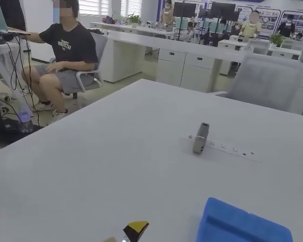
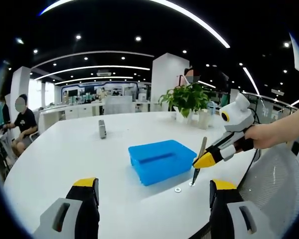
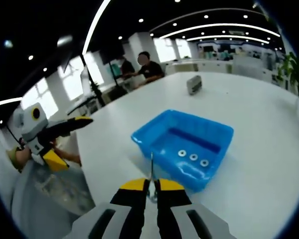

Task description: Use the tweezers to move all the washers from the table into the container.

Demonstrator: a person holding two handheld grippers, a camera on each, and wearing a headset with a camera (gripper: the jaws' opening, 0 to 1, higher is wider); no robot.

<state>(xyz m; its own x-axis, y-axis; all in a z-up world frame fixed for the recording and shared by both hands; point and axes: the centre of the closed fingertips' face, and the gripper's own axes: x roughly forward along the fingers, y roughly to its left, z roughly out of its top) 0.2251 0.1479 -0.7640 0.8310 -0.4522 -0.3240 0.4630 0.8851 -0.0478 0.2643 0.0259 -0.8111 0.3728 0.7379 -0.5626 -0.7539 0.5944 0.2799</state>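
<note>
A blue container (image 3: 189, 142) sits on the white table and has three washers (image 3: 193, 157) lying on its floor. My right gripper (image 3: 150, 183) is shut on thin metal tweezers (image 3: 151, 168), which point down at the table just in front of the container's near wall. In the left gripper view the right gripper (image 2: 208, 160) holds the tweezers (image 2: 199, 159) with their tip beside a single washer (image 2: 178, 189) on the table, close to the blue container (image 2: 162, 160). My left gripper (image 2: 154, 191) is open and holds nothing. One corner of the container (image 1: 242, 222) and a gripper's yellow tip (image 1: 135, 231) sit low in the head view.
A white power strip with a grey adapter (image 1: 200, 137) lies further out on the table (image 1: 116, 151). A person (image 1: 65, 50) sits on a chair beyond the table's far left edge. Potted plants (image 2: 187, 99) stand at one end of the table. Office desks and chairs lie beyond.
</note>
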